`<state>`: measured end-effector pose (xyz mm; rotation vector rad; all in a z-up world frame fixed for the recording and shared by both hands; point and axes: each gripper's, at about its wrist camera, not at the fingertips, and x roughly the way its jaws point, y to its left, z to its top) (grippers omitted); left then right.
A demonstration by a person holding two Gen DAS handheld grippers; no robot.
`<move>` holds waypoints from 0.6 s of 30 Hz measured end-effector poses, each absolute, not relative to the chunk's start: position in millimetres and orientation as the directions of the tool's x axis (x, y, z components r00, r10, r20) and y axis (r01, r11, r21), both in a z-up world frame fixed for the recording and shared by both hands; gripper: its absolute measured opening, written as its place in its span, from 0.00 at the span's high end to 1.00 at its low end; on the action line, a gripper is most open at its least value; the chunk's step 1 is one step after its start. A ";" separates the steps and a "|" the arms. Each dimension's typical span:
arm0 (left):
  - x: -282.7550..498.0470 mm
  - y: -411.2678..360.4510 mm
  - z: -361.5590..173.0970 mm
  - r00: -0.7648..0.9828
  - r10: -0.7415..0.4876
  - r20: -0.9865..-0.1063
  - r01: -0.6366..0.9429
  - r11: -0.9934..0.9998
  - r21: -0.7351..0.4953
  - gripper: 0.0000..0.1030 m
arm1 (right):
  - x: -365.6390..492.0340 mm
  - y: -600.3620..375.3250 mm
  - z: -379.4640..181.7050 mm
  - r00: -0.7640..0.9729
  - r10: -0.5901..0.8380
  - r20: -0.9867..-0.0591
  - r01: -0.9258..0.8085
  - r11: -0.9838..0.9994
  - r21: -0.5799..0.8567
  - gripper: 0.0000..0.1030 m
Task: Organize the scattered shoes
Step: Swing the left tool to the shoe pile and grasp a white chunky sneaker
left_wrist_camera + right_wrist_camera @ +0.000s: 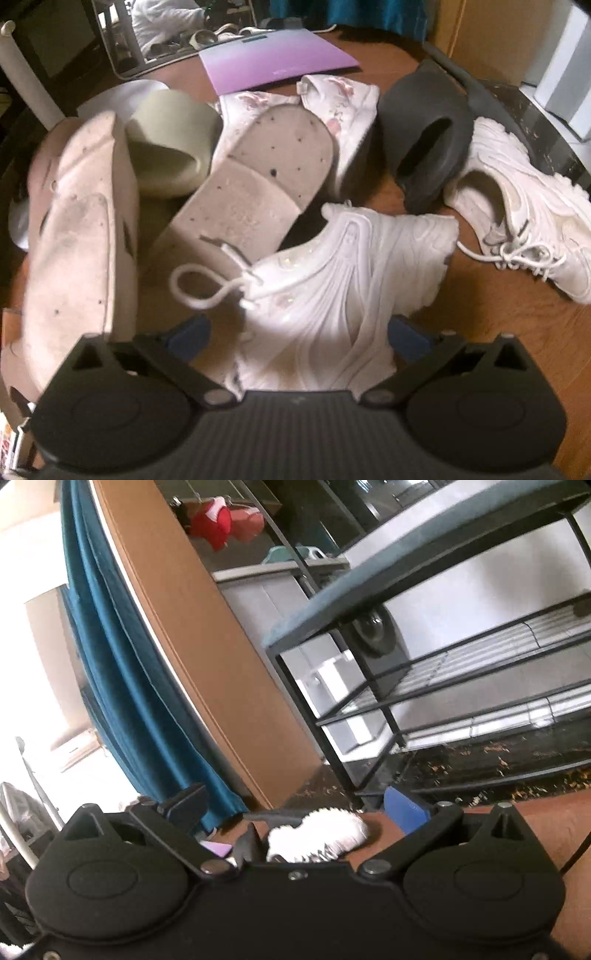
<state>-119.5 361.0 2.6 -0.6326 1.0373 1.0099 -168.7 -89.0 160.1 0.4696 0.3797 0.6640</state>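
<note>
In the left wrist view my left gripper (295, 332) stands wide open around a white chunky sneaker (332, 288), its blue pads either side of it. The matching white sneaker (524, 218) lies at the right. Two pale slides lie sole up (81, 236) (258, 177), with a beige slide (170, 144), a dark grey slide (424, 129) and floral white shoes (343, 107) behind. In the right wrist view my right gripper (299, 812) is open and empty, raised above a white sneaker's sole (317, 834), facing a black shoe rack (443, 686).
A purple scale (273, 62) and a leaning mirror (173, 33) are behind the shoe pile on the brown floor (498, 350). A brown cabinet (192, 635) and blue curtain (110, 646) stand left of the rack.
</note>
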 end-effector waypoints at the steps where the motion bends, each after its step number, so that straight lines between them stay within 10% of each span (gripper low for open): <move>1: -117.9 360.6 0.5 0.159 0.367 -0.916 -0.900 0.435 0.017 0.00 | -168.0 -85.1 156.0 0.728 0.658 -0.194 -0.489 0.696 0.526 0.00; 18: -150.6 358.7 -6.3 0.341 0.319 -0.884 -0.887 0.421 -0.190 0.15 | -170.2 -88.9 136.2 0.750 0.630 -0.201 -0.454 0.711 0.537 0.00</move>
